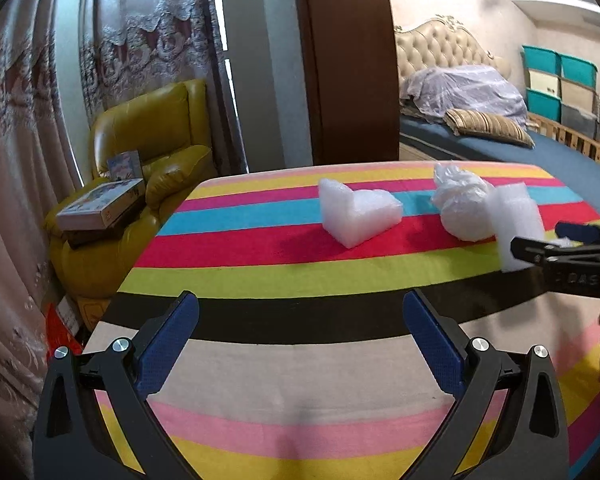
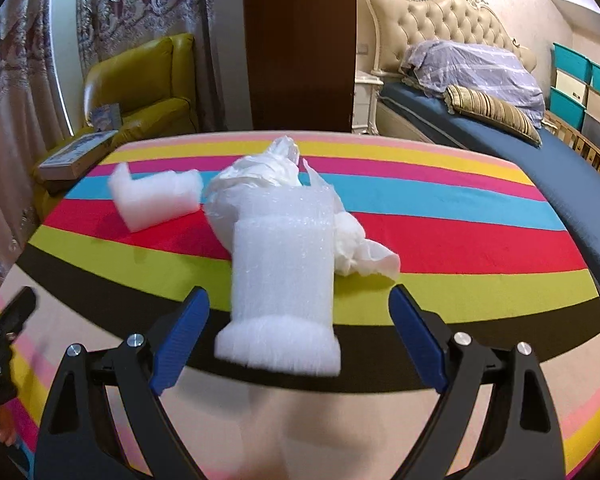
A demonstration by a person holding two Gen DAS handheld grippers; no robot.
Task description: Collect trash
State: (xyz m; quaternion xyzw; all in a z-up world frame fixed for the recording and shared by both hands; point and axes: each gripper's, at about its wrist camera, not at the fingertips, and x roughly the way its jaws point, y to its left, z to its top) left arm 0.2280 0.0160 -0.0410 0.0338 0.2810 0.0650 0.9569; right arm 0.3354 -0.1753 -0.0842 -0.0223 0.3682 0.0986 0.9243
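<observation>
A bedroom, with a yellow armchair (image 1: 148,160) by the lace curtains and a tufted headboard (image 2: 440,24) behind, and in front a table under a bright striped cloth (image 1: 260,248) where the trash lies. There are three white bits: an L-shaped foam corner (image 1: 356,212) to the left, a crumpled plastic bag (image 1: 460,204) in the middle, and a bubble-wrap block (image 2: 284,272) nearest the right gripper (image 2: 300,312). All of it looks feather-light and squashy, so the block should give under the pads; I would take it across its narrow sides, low near the flared end. The right gripper is level with the table edge, fingers spread wide on either side of the block and not touching it. The left gripper (image 1: 300,316) hovers over the near stripes, fingers also apart, holding nothing
</observation>
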